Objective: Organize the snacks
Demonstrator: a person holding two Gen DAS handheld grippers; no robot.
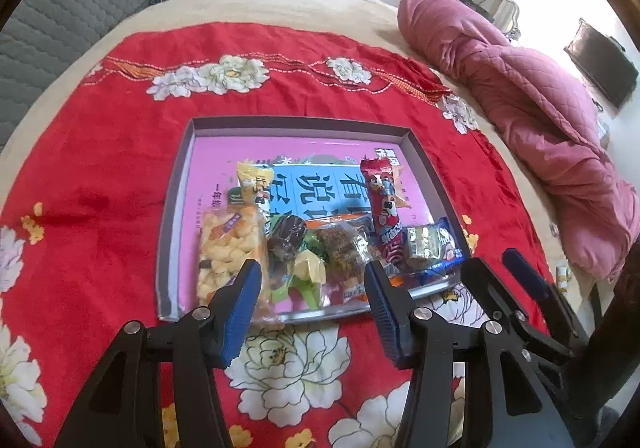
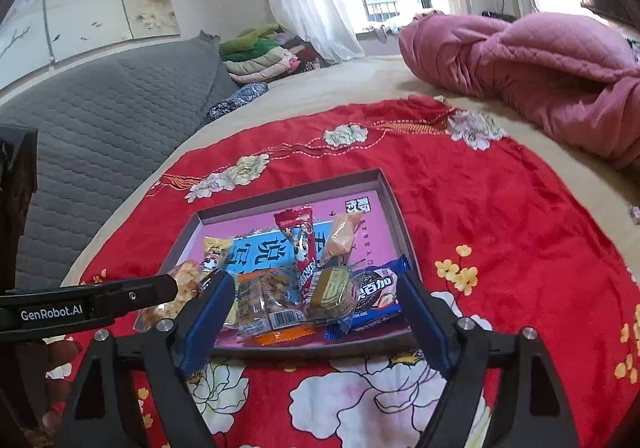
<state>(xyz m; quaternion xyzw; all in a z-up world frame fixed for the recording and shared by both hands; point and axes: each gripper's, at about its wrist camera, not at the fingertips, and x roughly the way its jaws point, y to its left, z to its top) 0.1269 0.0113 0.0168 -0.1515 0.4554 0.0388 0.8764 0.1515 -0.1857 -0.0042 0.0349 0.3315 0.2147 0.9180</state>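
A shallow tray (image 1: 300, 123) with a pink printed floor lies on a red floral cloth (image 1: 100, 175). Several wrapped snacks lie bunched at its near side: a puffed-snack pack (image 1: 228, 248), a dark chocolate piece (image 1: 286, 238), a clear-wrapped bar (image 1: 344, 252), a red stick pack (image 1: 384, 215) and a blue biscuit pack (image 1: 438, 248). My left gripper (image 1: 312, 288) hovers open over the tray's near edge, with no pad pressing on a snack. My right gripper (image 2: 316, 300) stands open above the same edge of the tray (image 2: 288, 191), over the blue biscuit pack (image 2: 372, 296). Nothing is held.
The cloth covers a beige bed. A rolled pink quilt (image 1: 520, 87) lies to the right, a grey padded headboard (image 2: 100, 127) to the left, and folded blankets (image 2: 260, 55) at the far end. The two grippers hang close side by side; the left gripper (image 2: 172, 286) reaches in from the left edge.
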